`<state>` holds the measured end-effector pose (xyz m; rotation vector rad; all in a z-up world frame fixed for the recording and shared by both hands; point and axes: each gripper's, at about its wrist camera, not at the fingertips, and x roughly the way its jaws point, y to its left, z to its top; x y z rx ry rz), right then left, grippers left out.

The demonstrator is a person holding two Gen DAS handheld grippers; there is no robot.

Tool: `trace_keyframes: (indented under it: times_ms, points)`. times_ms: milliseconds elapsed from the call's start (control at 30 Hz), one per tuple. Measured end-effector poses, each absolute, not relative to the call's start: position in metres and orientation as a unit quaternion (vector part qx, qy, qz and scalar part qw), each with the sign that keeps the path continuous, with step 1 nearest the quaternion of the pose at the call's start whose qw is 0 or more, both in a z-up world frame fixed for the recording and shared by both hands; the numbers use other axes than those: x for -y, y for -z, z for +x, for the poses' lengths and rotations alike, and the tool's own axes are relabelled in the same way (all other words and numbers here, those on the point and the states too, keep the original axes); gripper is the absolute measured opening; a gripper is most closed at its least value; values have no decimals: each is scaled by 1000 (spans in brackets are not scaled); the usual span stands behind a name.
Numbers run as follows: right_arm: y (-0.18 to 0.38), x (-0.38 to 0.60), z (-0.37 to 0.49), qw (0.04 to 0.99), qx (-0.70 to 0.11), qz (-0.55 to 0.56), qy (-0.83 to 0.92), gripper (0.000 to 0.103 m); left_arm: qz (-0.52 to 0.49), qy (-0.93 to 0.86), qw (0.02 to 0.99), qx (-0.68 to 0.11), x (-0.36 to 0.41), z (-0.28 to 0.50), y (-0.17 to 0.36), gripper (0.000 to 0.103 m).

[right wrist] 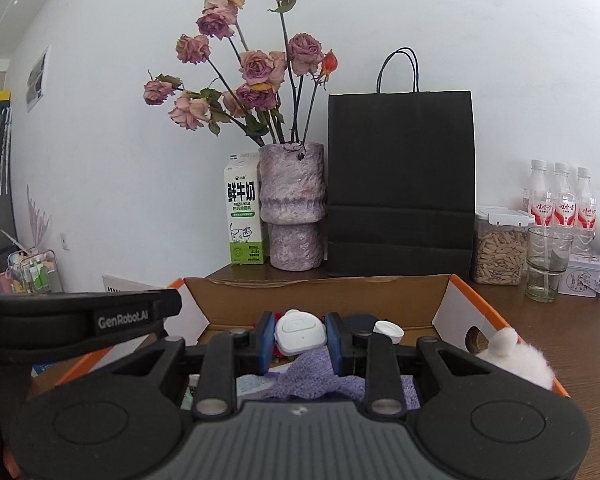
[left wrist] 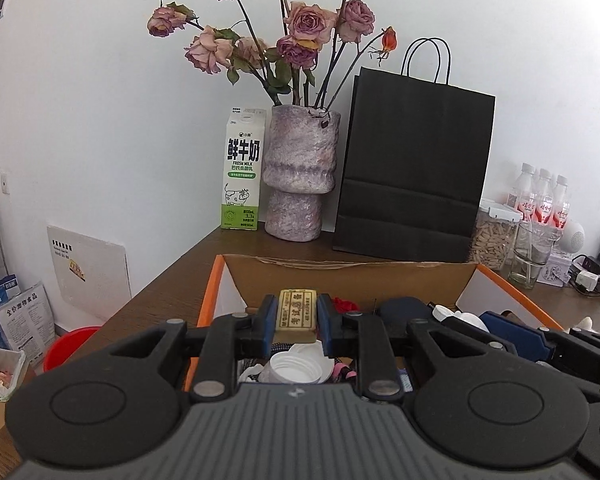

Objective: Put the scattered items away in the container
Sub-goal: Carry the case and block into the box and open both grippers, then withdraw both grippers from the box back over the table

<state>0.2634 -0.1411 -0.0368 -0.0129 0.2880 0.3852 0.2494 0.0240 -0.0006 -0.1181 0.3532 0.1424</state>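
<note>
Two grippers are in my views, both over the cardboard box (left wrist: 348,276), which sits on my wooden table (left wrist: 168,292) with orange-edged flaps spread open to either side. Behind the box, against the white wall, I see a black paper bag (left wrist: 416,168) standing upright, a mottled purple vase (left wrist: 300,172) of dried roses just left of it, and a milk carton (left wrist: 242,168) touching the vase's left side. Off to the right stand a clear jar of seeds (right wrist: 498,252), three water bottles (right wrist: 560,200) and a drinking glass (right wrist: 548,264).

My left gripper (left wrist: 297,316) is clamped on a tan rectangular block (left wrist: 297,312) with printed characters, its blue pads pressing both long sides, held above the box's contents. Beneath it lies a white screw cap (left wrist: 294,366), open side up, among other bits inside the box.

My right gripper (right wrist: 299,338) is closed on a small white rounded device (right wrist: 299,332), gripped between the blue pads over the box interior. Below it I see a lilac knitted cloth (right wrist: 320,380) in the box, and a white fluffy toy (right wrist: 516,360) resting at the box's right edge. Another white cap (right wrist: 388,330) lies farther back inside.
</note>
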Motion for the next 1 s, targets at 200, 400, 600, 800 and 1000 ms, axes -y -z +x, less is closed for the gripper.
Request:
trace_keyframes:
  times_ms: [200,400,600,800,1000]
  points:
    - [42,138,259,971,-154,-20,-184,26,-34,-80,980,-181,-17,252,8,23]
    - [41,141,247,973,-135,-23,-184,72,-8,-97,986,-134,-7,239,6,73]
    - [32,141,221,978,-86,-37,-185,98,5,-100,994,-38,3,209,0,103]
    - [33,141,222,982,-86,-43,-162,103,1,-112,992,-56,0,214,0,103]
    - [34,143,222,984,-87,-40,-152,103,-8,-109,992,-59,-5,211,2,103]
